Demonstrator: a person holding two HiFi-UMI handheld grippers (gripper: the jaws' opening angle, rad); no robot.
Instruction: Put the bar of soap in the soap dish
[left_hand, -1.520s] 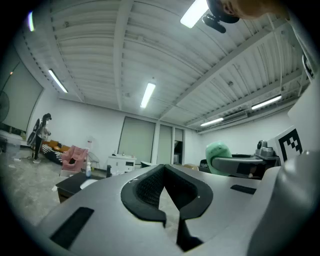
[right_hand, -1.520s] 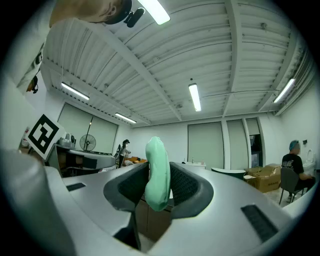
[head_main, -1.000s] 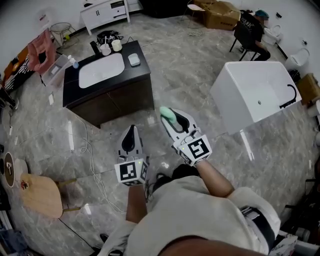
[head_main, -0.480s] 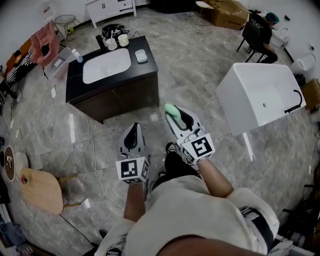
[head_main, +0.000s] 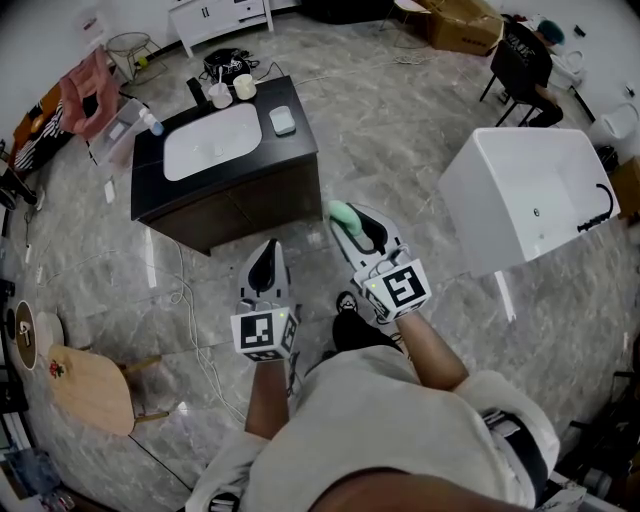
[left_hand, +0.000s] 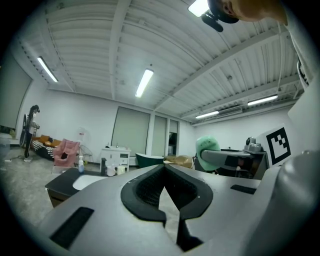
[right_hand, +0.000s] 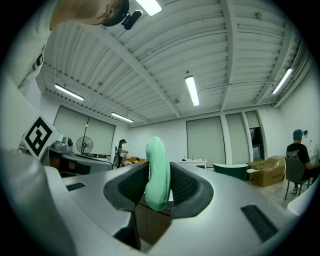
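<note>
A pale green bar of soap stands on edge between the jaws of my right gripper, which is shut on it; the right gripper view shows the soap pinched between the dark pads. My left gripper is beside it to the left, shut and empty, with its tips meeting. Both are held level above the floor, short of the dark vanity. A small grey soap dish lies on the vanity top, right of the white basin.
Cups and a bottle stand at the back of the vanity top. A white bathtub is on the right, a wooden stool at lower left, and a cable trails across the floor. A person sits at the far right.
Both grippers have moved forward toward the vanity, which now appears nearer. The soap stays pinched in the right gripper and the left stays shut.
</note>
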